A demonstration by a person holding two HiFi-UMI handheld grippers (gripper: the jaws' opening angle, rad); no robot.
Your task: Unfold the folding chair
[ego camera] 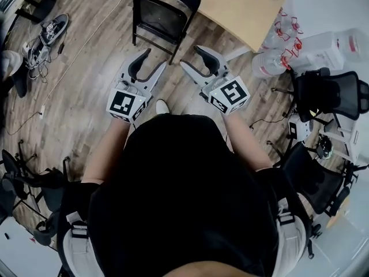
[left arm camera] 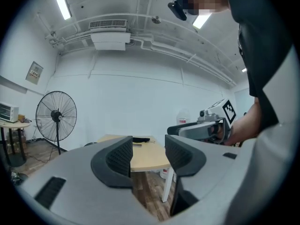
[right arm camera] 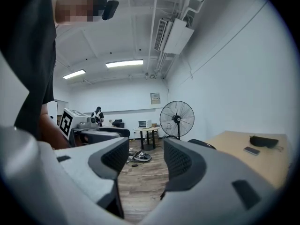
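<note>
Beyond left gripper (ego camera: 154, 59) and right gripper (ego camera: 191, 56), jaws apart, stands the folding chair (ego camera: 161, 13).

Left tool (left arm camera: 147, 150) gapes empty toward a wooden table (left arm camera: 109, 138).

Legible text, brands, numerals: none recorded. The left marker cube (ego camera: 127, 104) on the left gripper (ego camera: 156, 57) and the right marker cube (ego camera: 233, 92) on the right gripper (ego camera: 189, 55) each bore a black-and-white square code pattern on the visible faces, without letters or figures. The framed wall notice (left arm camera: 33, 72) carried print too small to read, and the red-banded labels on the clear water bottles (ego camera: 281, 39) beside the worktop (ego camera: 242, 7) were likewise too small to make out.
</note>
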